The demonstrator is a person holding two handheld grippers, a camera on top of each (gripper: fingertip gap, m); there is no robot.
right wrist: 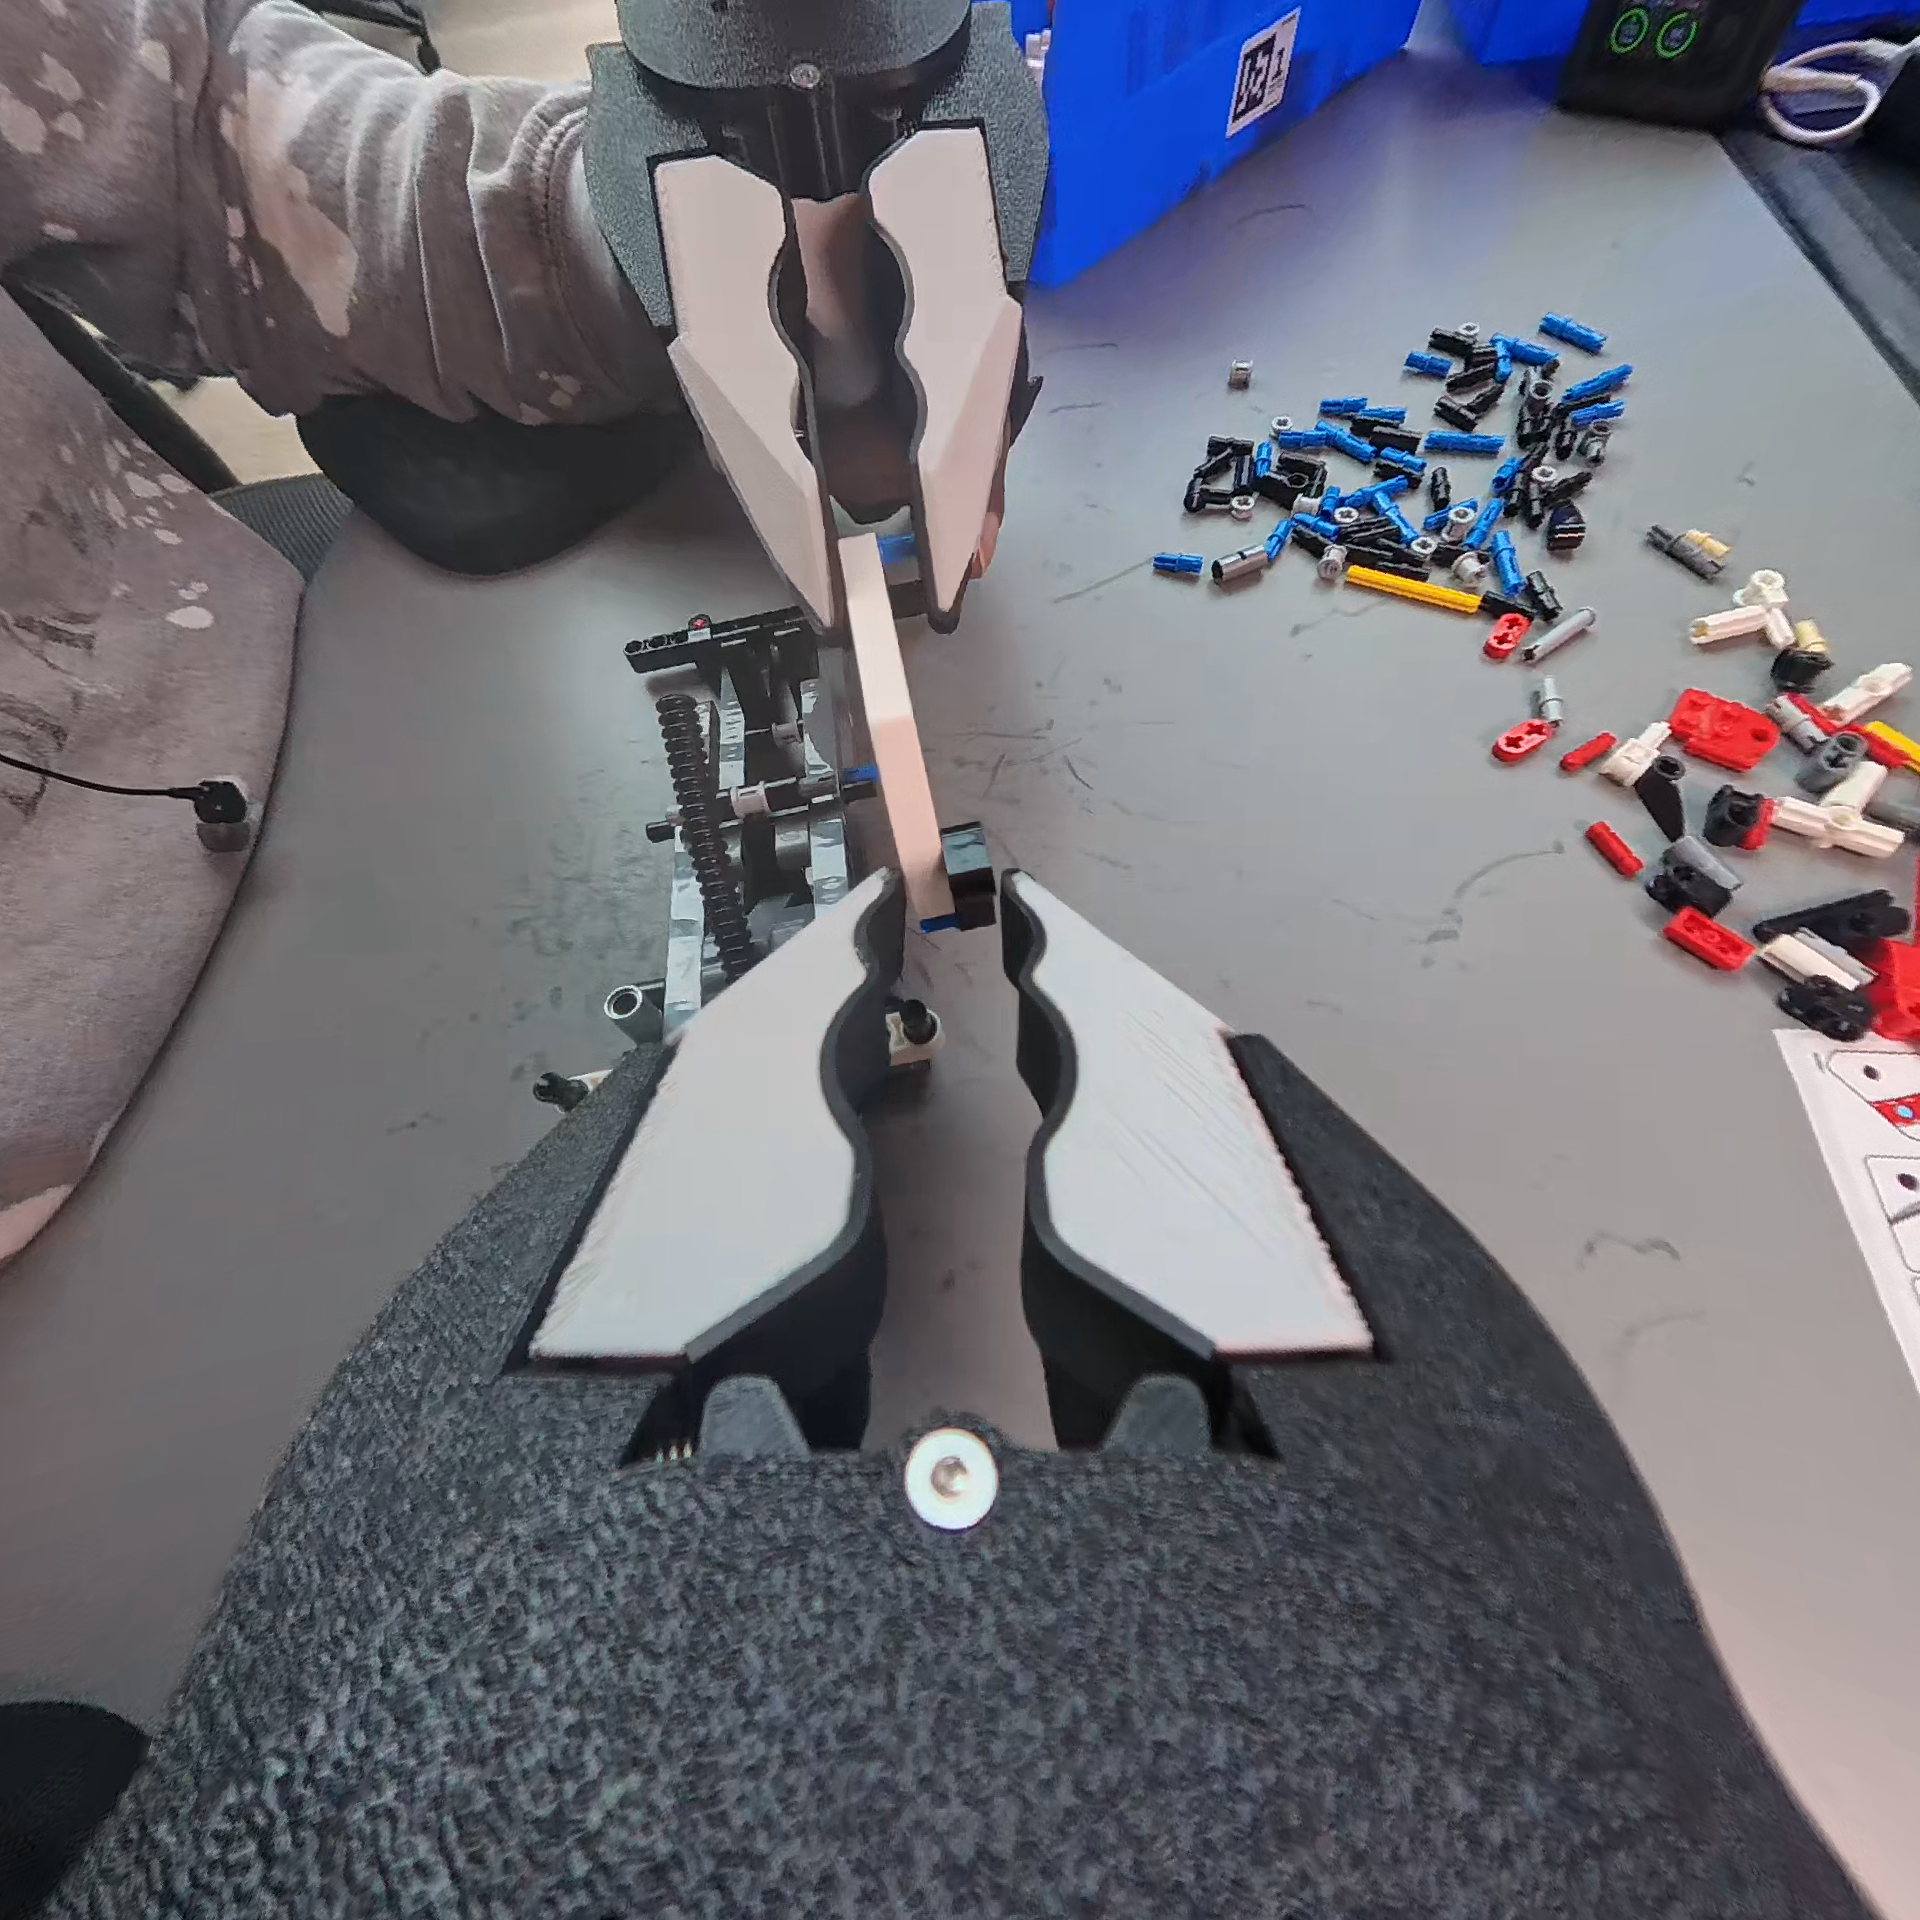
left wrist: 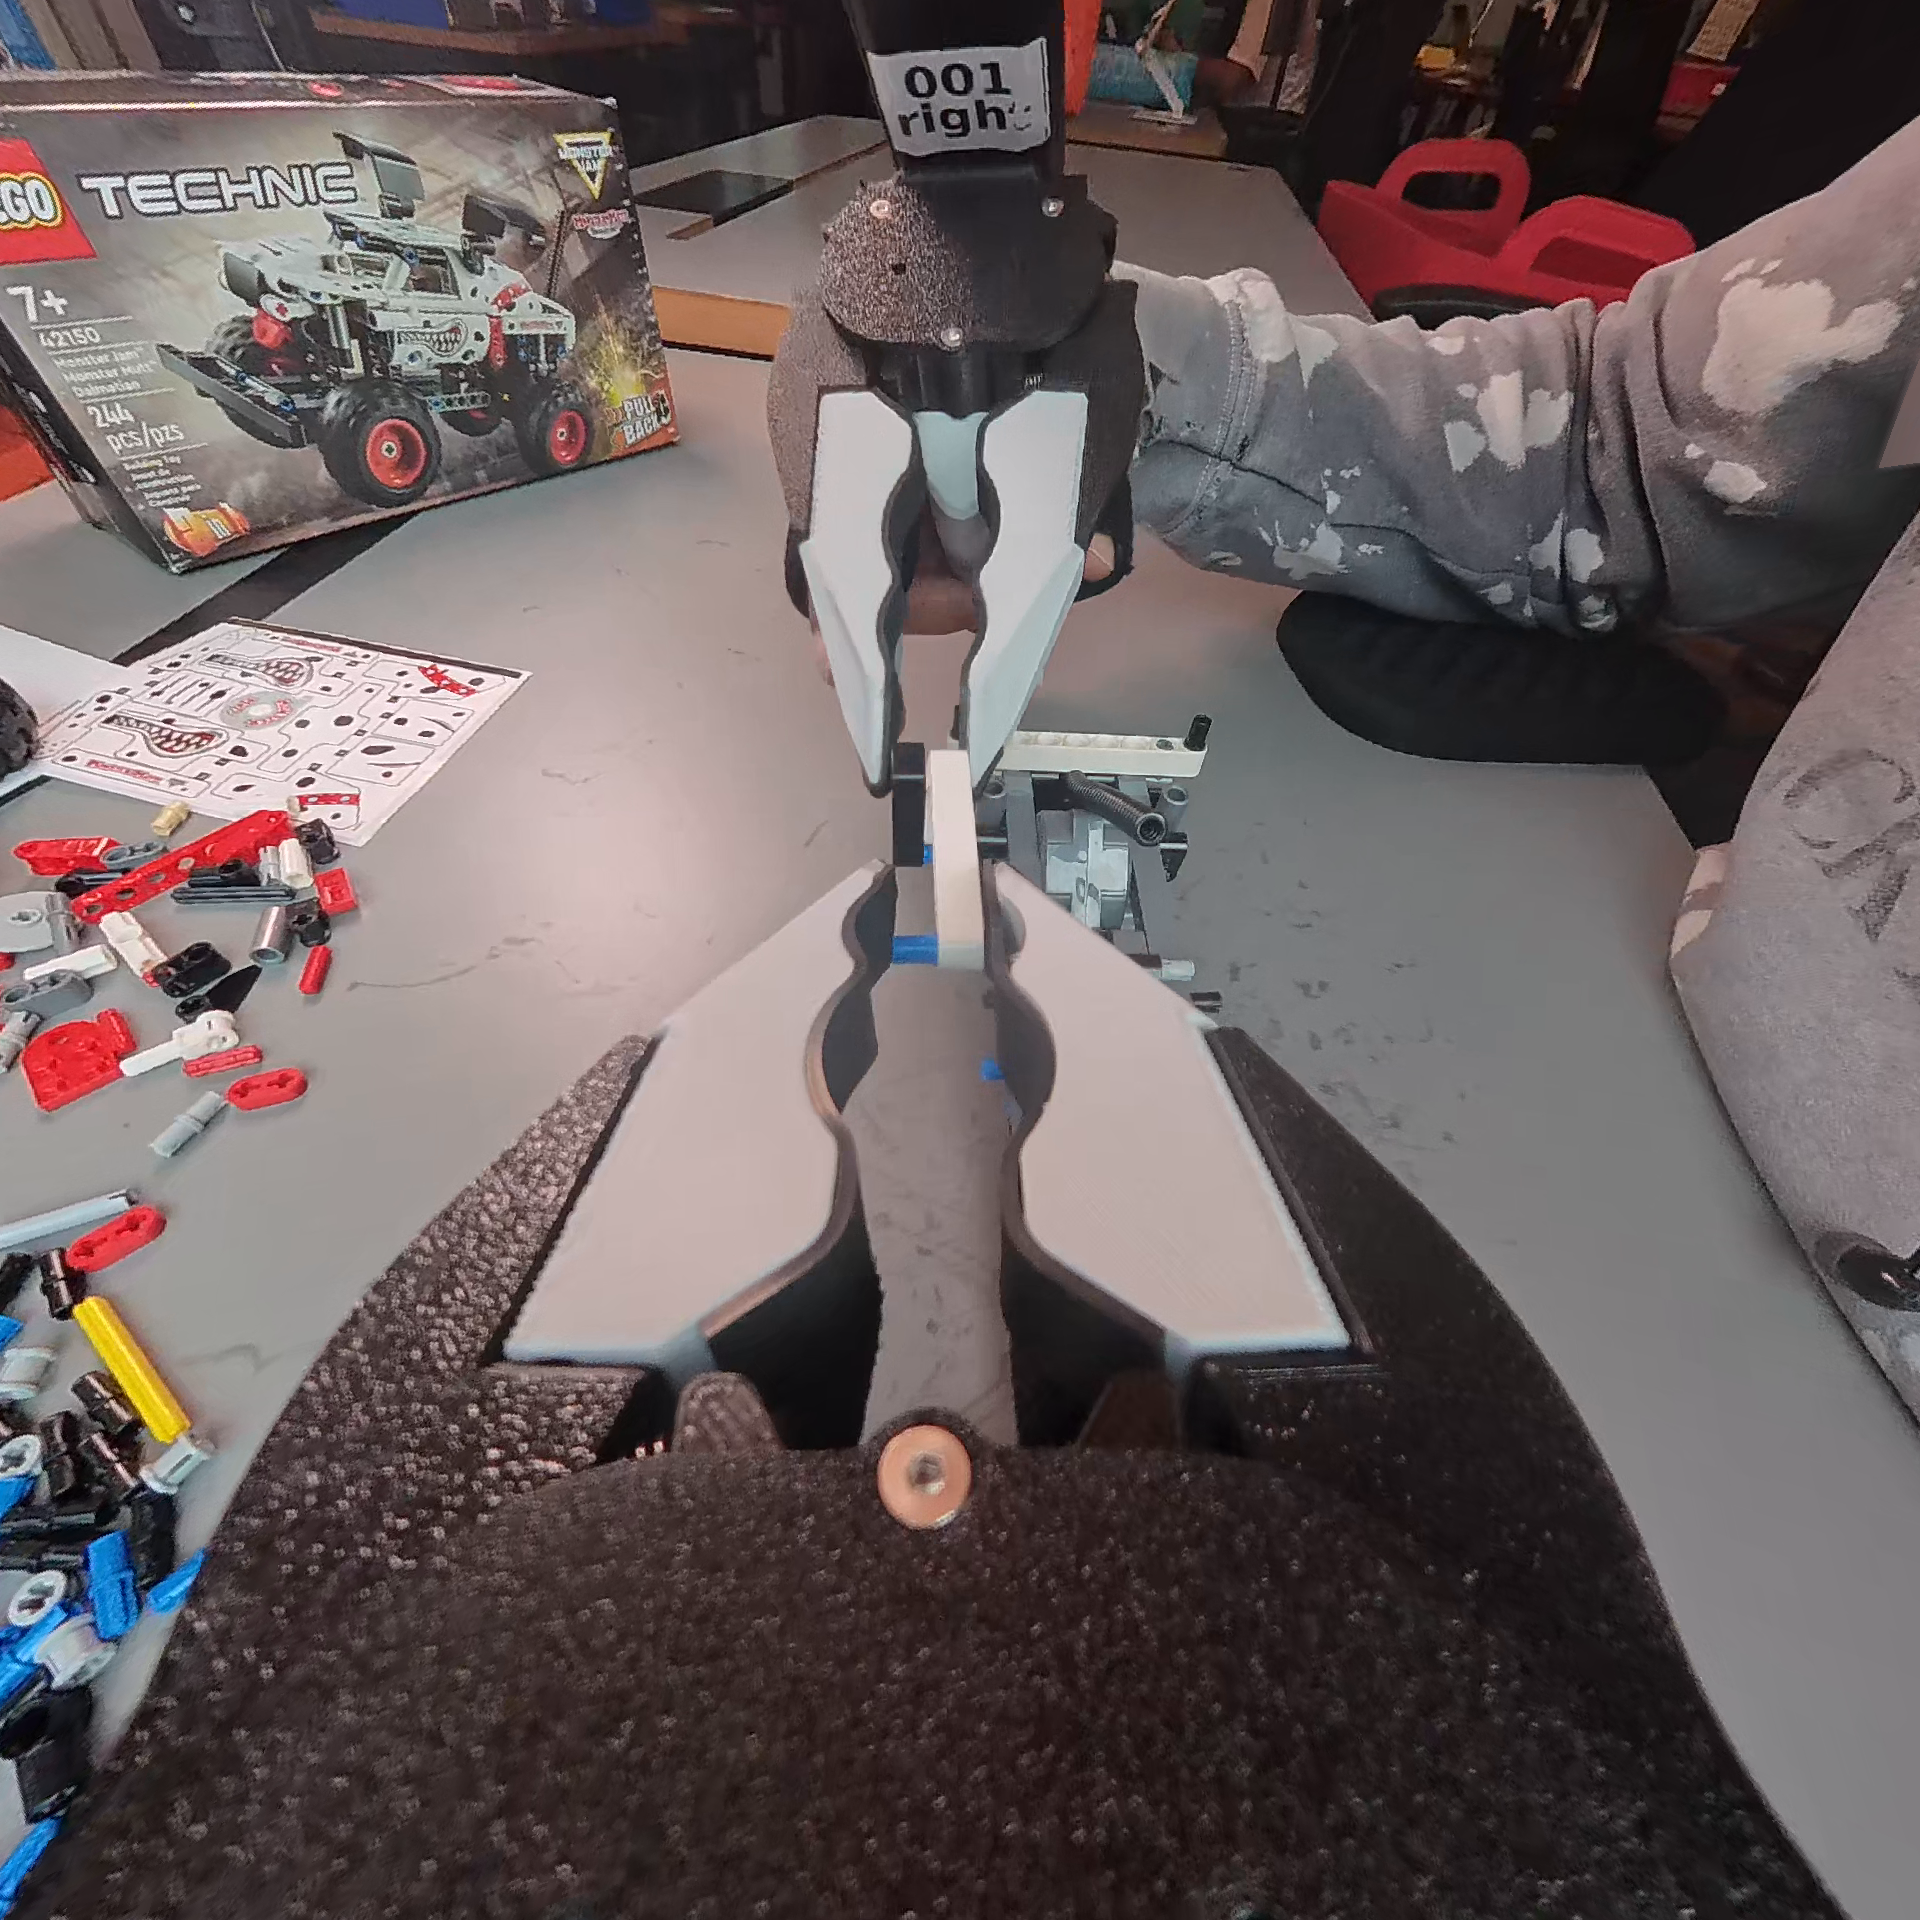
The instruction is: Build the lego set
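A long white beam with blue pins is held in the air between my two grippers, above a partly built grey and black chassis with a black spring on the table. My left gripper is shut on one end of the beam. My right gripper faces it and is shut on a small black connector pressed against the beam's other end. The right gripper also shows in the left wrist view, and the left gripper in the right wrist view. The chassis lies just left of the beam there.
The set's box stands at the far left, a sticker sheet in front of it. Loose red, white and black parts lie left. Blue and black pins are scattered near a blue bin. A person's sleeve rests on the table. The tips of one gripper are about 5 cm away from the tips of the other.
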